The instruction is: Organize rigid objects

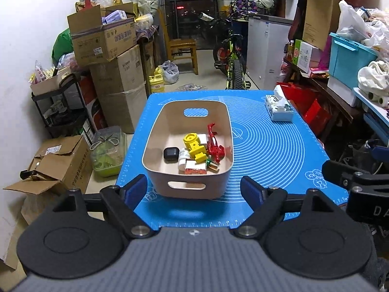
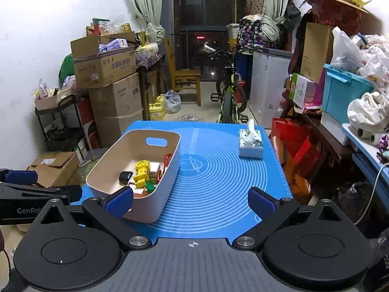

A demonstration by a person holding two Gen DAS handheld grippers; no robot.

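Note:
A beige bin (image 1: 158, 185) with handle cut-outs stands on the blue mat (image 1: 267, 150). In it lie a yellow toy (image 1: 194, 146), a red toy (image 1: 215, 143), a black case (image 1: 170, 155), a white bottle (image 1: 181, 158) and small boxes. My left gripper (image 1: 194, 189) is open, its blue pads on either side of the bin's near wall without touching it. In the right wrist view the bin (image 2: 155, 194) sits left of centre. My right gripper (image 2: 192, 204) is open over bare mat (image 2: 218, 182), and its left fingertip (image 2: 119, 203) overlaps the bin's near corner.
A tissue box (image 1: 279, 109) (image 2: 251, 143) stands at the mat's far right. Cardboard boxes (image 1: 114, 73) and a black cart crowd the left; a bicycle (image 1: 233, 65), a chair and a white freezer stand behind. Cluttered shelves line the right side.

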